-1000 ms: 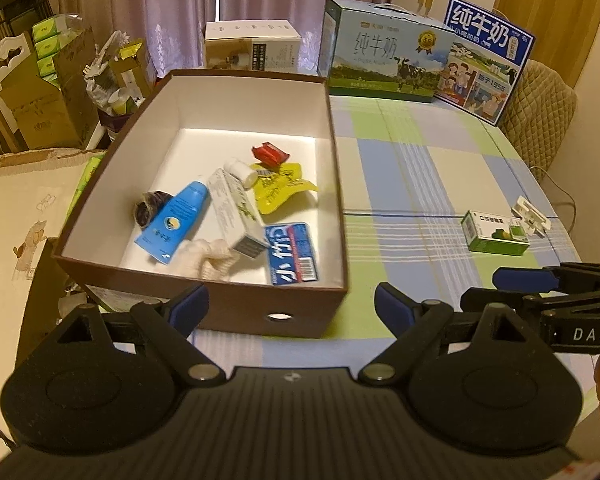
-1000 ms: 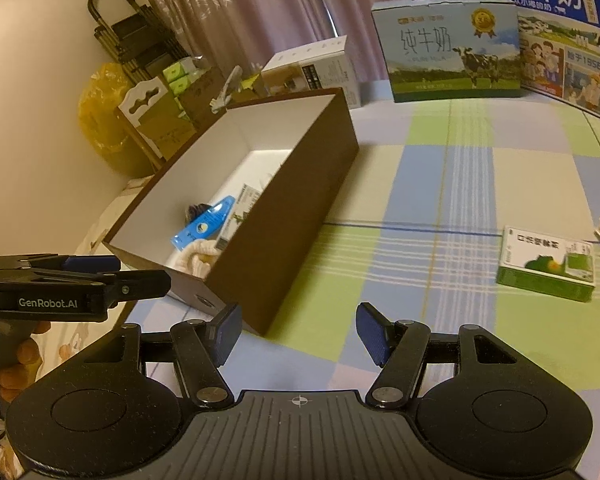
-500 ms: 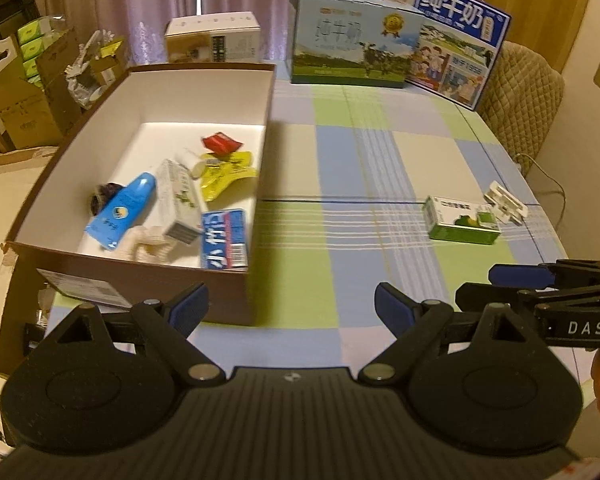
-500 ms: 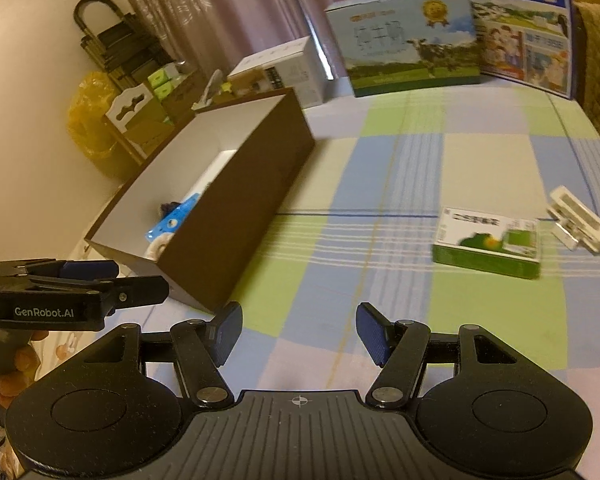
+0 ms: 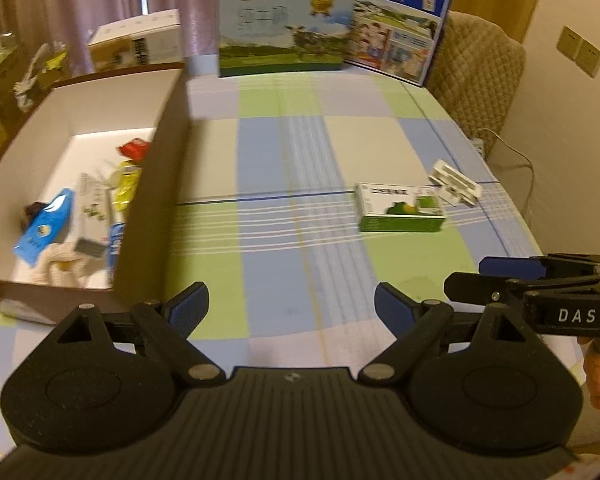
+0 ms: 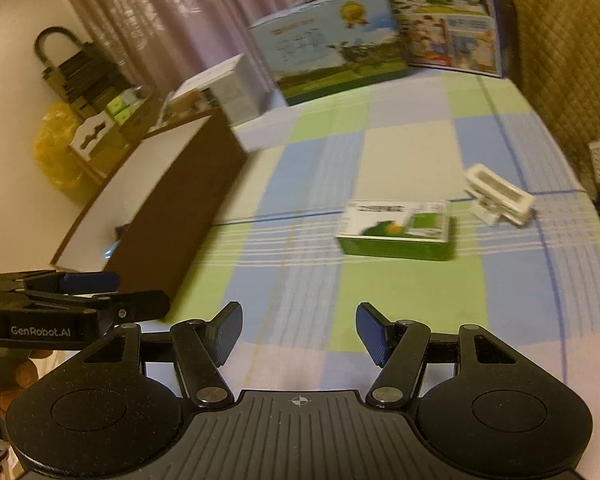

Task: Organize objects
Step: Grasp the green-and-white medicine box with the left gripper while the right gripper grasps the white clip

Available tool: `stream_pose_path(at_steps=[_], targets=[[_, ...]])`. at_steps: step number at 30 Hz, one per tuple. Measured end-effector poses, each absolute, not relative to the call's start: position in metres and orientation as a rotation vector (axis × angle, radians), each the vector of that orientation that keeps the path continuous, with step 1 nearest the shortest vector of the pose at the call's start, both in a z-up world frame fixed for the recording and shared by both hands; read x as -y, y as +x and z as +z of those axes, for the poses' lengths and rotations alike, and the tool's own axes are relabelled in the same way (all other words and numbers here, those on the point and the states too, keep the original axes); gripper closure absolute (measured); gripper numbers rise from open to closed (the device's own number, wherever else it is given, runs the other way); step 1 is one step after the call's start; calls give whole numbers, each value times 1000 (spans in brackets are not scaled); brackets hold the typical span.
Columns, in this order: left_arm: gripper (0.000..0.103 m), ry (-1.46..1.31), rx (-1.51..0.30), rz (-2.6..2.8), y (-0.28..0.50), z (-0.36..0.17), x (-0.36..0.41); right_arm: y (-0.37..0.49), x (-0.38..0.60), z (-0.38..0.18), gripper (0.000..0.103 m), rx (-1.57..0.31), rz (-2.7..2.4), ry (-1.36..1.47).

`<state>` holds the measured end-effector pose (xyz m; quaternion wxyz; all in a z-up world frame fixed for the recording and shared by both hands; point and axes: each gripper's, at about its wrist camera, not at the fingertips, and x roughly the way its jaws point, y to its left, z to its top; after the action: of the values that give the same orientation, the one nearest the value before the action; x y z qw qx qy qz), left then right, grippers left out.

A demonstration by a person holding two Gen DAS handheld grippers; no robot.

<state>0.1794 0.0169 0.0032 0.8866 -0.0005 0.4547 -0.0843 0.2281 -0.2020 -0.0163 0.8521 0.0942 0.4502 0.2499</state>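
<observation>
The green and white carton [image 6: 396, 228] lies flat on the checked tabletop [image 6: 400, 300], ahead of the right gripper [image 6: 299, 334] and a little to its right, well apart from the brown storage box [image 5: 148, 208] at the tabletop's left side. Just beside the carton, at its far right corner, sits a small white plastic piece [image 6: 500, 196]; whether the 2 touch cannot be told through the blur. The right gripper's fingers [image 6: 228, 332] stand wide apart with nothing between them, and the left gripper [image 5: 291, 312] is likewise spread wide and empty, hanging over bare cloth near the box's front corner. The carton looks like thin printed cardboard, probably light and fairly stiff along its edges but easy to dent on its broad top face, so a gentle squeeze should do. Its glossy print may be slightly slippery against the pads. The best hold is likely across its 2 long sides, near the middle of its length, with the fingers coming down on either side of the low body; the spread seen now looks wide enough for that. The white piece seems hard, light and small, and would want a narrower, careful pinch. Inside the box already lie a blue tube [image 5: 46, 228], a yellow pouch [image 5: 126, 184] and other small packets.
</observation>
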Motion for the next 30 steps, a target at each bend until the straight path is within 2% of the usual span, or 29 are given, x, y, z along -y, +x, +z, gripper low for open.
stream_pose_path(at_steps=[16, 30], targets=[[15, 142, -925, -402, 244, -49, 65, 253, 281, -43, 43, -983, 265, 275], [15, 378, -895, -526, 306, -93, 117, 280, 317, -65, 43, -1022, 122, 319]])
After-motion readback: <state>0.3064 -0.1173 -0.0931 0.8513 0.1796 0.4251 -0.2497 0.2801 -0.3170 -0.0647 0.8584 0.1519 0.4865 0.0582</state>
